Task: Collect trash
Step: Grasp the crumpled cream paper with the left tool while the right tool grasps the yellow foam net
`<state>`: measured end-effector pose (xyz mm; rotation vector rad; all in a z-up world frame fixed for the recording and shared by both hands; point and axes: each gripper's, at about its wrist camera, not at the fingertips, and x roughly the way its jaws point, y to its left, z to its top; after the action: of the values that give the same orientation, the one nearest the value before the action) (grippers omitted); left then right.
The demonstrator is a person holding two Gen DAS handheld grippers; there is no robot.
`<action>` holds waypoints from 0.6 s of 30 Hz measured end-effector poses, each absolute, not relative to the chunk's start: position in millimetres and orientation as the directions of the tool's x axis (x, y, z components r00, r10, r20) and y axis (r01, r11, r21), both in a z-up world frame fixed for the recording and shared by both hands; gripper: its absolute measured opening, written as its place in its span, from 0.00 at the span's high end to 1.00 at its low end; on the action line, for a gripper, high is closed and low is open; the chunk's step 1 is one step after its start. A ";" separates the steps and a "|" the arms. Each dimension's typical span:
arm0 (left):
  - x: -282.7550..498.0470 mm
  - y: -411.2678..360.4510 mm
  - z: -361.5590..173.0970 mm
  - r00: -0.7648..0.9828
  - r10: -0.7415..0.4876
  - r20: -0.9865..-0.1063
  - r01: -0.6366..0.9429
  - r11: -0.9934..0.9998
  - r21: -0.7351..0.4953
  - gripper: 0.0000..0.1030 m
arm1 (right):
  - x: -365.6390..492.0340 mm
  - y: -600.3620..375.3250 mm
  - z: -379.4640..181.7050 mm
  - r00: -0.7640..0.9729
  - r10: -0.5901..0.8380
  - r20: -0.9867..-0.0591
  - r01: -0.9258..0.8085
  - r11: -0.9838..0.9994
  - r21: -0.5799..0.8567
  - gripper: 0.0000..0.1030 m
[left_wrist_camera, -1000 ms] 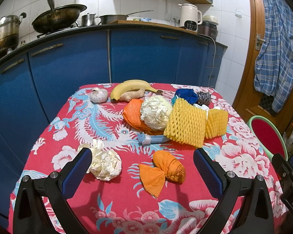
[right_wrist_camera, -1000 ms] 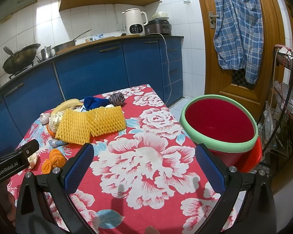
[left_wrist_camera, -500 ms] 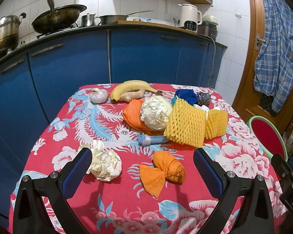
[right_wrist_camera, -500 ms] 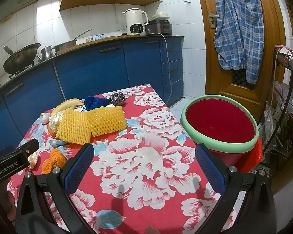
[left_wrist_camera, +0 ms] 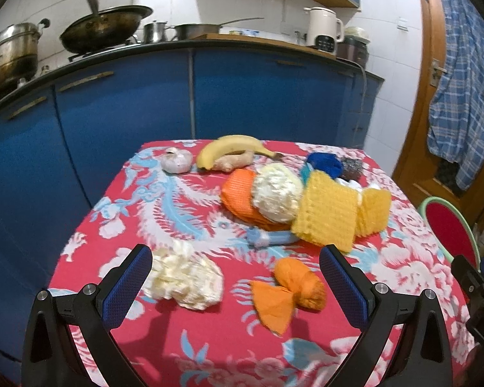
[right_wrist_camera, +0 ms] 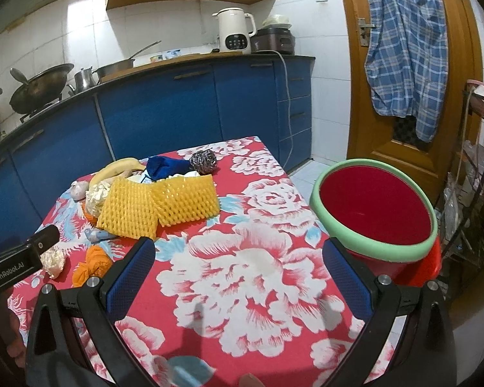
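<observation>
A crumpled white paper wad and an orange twisted wrapper lie on the red floral tablecloth, just ahead of my left gripper, which is open and empty above the near edge. Behind them lie two yellow foam nets, an orange net and a white wad. My right gripper is open and empty over the tablecloth. A red bin with a green rim stands off the table's right side.
A banana, ginger, a garlic bulb, a blue cloth and a steel scourer lie at the table's far side. Blue kitchen cabinets run behind. A wire rack stands right of the bin.
The left wrist view has shifted slightly and is a little blurred; the left gripper has moved a bit. Both grippers stay open and empty. No object has moved.
</observation>
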<state>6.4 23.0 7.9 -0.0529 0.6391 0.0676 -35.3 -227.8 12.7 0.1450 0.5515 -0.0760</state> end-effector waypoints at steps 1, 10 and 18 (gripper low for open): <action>7.8 25.6 7.7 0.799 0.054 -0.598 -0.088 0.996 -0.027 0.00 | -32.8 -226.8 13.2 0.849 -0.030 -0.528 0.105 0.988 0.113 0.01; 28.4 62.2 2.3 0.763 0.155 -0.627 -0.199 0.980 -0.001 0.00 | 4.1 -210.5 15.2 0.818 0.057 -0.572 0.016 0.992 0.122 0.01; 44.3 89.3 -10.6 0.716 0.178 -0.675 -0.244 0.970 -0.004 0.00 | 45.7 -208.2 11.0 0.769 0.105 -0.631 -0.018 0.990 0.142 0.01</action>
<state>44.3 89.3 -10.6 -0.0954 0.7363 0.2339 45.7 -208.2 11.0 0.1306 0.6913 0.0667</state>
